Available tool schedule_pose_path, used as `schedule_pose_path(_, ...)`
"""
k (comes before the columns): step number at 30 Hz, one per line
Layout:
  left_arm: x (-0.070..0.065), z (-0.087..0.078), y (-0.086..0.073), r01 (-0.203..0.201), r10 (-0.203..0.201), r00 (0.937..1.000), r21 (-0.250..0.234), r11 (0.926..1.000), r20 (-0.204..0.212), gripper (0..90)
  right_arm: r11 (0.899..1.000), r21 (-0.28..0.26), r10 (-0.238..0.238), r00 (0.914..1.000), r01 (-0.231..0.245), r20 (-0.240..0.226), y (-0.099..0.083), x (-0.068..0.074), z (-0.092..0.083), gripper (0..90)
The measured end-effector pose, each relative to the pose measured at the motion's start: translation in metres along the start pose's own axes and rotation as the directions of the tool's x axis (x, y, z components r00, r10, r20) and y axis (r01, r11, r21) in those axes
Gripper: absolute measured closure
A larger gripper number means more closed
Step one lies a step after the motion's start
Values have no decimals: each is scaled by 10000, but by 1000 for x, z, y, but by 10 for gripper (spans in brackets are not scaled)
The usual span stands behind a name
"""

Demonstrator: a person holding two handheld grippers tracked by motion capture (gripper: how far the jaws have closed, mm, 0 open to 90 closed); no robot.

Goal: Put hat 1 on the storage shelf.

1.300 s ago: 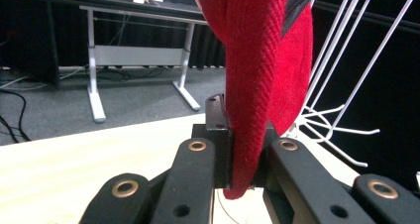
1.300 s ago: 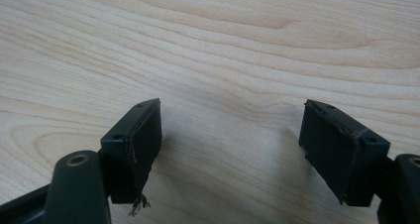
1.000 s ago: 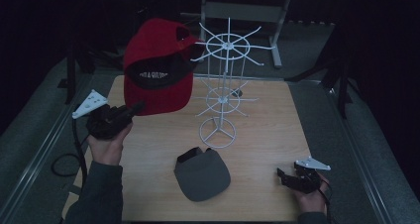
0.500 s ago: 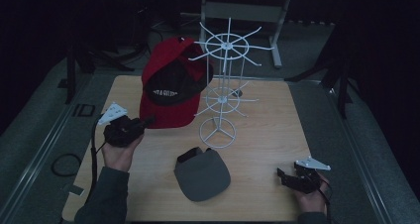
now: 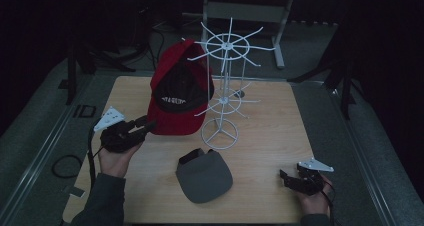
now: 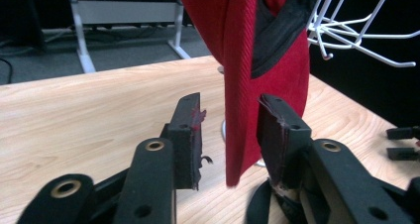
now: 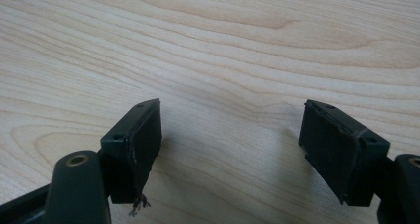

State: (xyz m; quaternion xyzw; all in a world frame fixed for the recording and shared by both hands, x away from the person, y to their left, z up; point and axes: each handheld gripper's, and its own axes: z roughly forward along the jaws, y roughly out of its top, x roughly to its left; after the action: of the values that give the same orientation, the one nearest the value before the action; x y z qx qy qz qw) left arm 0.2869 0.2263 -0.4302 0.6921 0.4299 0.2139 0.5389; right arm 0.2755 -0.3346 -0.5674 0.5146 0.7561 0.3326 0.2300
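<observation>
A red cap (image 5: 177, 93) with a black front panel hangs on the white wire rack (image 5: 225, 86), its lower edge near the table. My left gripper (image 5: 147, 125) sits at the cap's lower left. In the left gripper view its jaws have just been opening, and the cap's red edge (image 6: 242, 60) hangs between the pads (image 6: 190, 135) with a gap on the left side. A grey cap (image 5: 204, 175) lies flat on the table in front of the rack. My right gripper (image 5: 286, 178) rests open at the front right, with bare wood between its jaws (image 7: 230, 135).
The wooden table (image 5: 270, 126) has free room right of the rack and at its back left. Wire arms (image 6: 356, 26) of the rack stick out on all sides. Dark floor, cables and a metal stand (image 5: 240, 11) surround the table.
The left hand carried the red cap right and down from the table's left side to the rack. Its jaws, shut on the cap before, now stand apart. The right hand kept still.
</observation>
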Motion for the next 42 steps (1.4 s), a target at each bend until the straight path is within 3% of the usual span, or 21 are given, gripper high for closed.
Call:
schedule_pose_path(7,3,-15,-6,-28,30,9998,79,10000,-198,624,10000,5,-2,10000,2,0,0,0,0,244)
schedule_pose_path(17,8,-11,-28,141,-125,9998,944,9954,-172,900,10000,7,-6,10000,6,-2,0,0,0,244)
schedule_pose_path(26,5,2,-45,106,-120,9999,1621,9867,77,900,10000,5,-9,10000,9,0,0,0,0,244)
schedule_pose_path(35,2,15,-66,44,-129,9993,2320,9727,349,900,10000,7,-4,10000,4,1,0,0,0,244)
schedule_pose_path(42,-1,20,-73,-9,-119,9987,2539,9672,489,900,10000,5,-8,10000,8,-2,0,0,0,244)
